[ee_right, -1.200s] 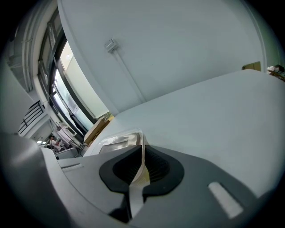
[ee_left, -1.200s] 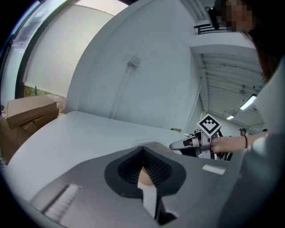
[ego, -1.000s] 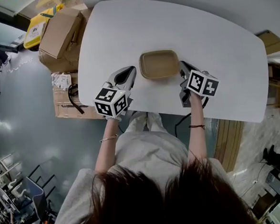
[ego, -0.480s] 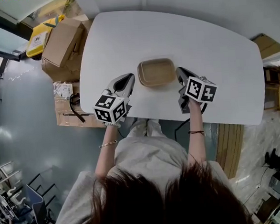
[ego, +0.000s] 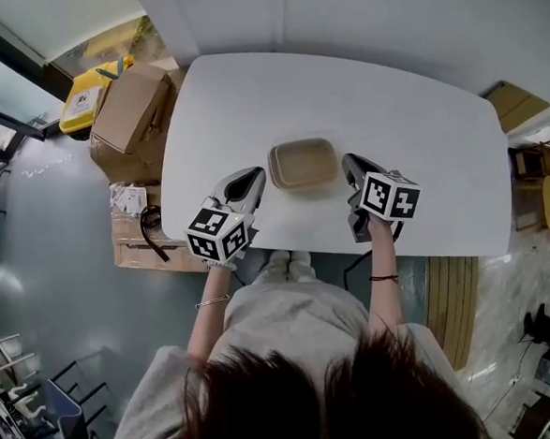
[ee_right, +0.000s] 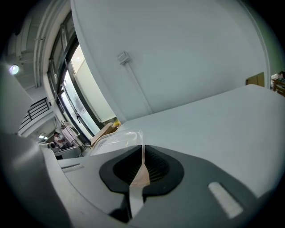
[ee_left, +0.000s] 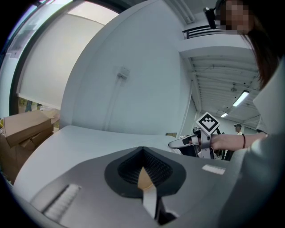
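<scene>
Tan container (ego: 302,163) is over the near middle of the white table (ego: 388,93), clamped from both sides. Off the table's 10 o'clock corner sits a cardboard box (ego: 131,107). At the container's 9 o'clock rim, the left gripper (ego: 256,175) has its jaws closed tight on the tan edge. At 3 o'clock, the right gripper (ego: 347,161) pinches the rim together with the clear lid (ee_right: 118,137), with no gap showing.

The right claw (ee_right: 142,156) is clamped on the thin tan rim of a clear-lidded container (ee_right: 116,137) (lid glossy); the white surface (ee_right: 213,124) stretches beyond.
</scene>
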Demonstrator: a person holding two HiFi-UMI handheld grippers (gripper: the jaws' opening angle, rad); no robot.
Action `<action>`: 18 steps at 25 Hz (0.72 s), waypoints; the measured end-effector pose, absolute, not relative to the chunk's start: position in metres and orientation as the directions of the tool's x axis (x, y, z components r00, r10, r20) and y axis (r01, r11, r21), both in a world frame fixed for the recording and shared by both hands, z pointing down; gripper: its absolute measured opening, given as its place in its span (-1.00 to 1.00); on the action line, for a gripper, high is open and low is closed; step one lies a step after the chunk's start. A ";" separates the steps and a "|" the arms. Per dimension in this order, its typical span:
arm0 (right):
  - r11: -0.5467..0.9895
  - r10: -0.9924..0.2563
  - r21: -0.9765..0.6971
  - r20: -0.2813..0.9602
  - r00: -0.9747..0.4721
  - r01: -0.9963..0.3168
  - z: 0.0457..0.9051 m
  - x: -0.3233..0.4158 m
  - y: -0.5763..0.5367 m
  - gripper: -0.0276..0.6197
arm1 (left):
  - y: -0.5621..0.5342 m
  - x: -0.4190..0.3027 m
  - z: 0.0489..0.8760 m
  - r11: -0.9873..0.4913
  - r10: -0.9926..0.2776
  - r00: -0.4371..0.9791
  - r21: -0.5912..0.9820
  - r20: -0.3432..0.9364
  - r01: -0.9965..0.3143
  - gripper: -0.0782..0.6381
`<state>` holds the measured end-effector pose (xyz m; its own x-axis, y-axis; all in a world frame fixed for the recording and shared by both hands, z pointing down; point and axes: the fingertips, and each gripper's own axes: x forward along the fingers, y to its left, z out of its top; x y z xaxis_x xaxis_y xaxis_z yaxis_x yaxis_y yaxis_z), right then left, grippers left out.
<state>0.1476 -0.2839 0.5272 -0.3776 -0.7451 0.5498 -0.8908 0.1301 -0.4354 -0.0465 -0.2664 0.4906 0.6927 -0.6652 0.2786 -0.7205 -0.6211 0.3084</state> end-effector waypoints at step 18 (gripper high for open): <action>0.198 -0.807 -0.415 0.446 -0.388 -0.888 0.473 0.154 -0.265 -0.82 | -0.236 -0.049 0.443 -0.661 -0.676 0.713 0.274 0.186 -0.698 -0.81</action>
